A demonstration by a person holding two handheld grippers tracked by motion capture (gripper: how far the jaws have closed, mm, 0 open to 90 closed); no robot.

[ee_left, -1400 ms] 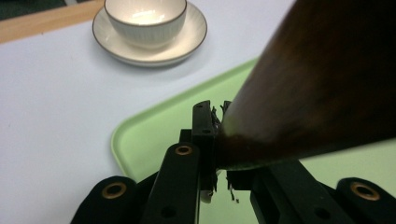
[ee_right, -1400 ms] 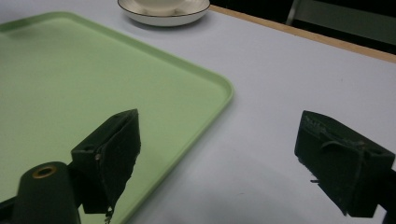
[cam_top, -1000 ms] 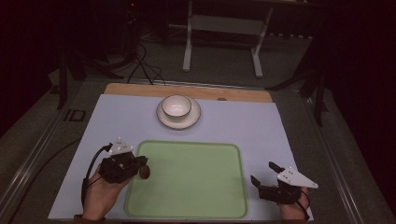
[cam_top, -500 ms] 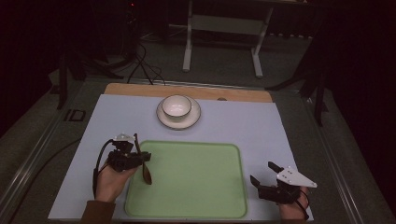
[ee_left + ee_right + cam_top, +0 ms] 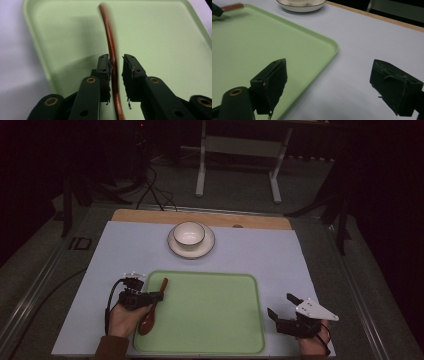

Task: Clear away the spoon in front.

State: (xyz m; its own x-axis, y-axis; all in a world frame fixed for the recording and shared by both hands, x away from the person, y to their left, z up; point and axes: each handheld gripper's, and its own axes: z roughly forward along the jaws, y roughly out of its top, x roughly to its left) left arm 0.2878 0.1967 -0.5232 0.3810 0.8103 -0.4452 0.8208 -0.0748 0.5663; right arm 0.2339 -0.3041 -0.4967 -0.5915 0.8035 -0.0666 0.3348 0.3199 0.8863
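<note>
A brown wooden spoon lies along the left side of the green tray, bowl end toward the person. My left gripper straddles its handle. In the left gripper view the handle runs between the pads of that gripper: it rests against the left pad, with a gap to the right one. The jaws have just been opening, so the spoon is between them but not clamped. My right gripper rests on the white mat to the right of the tray, jaws wide open around nothing.
A white bowl sits on a saucer on the mat beyond the tray; the saucer is also at the top of the right gripper view. A wooden strip borders the table's far edge. Cables and a metal stand are on the floor behind.
My left gripper has come down over the tray's left side with the spoon, which now lies on the tray, and its jaws have parted. The right gripper has not moved.
</note>
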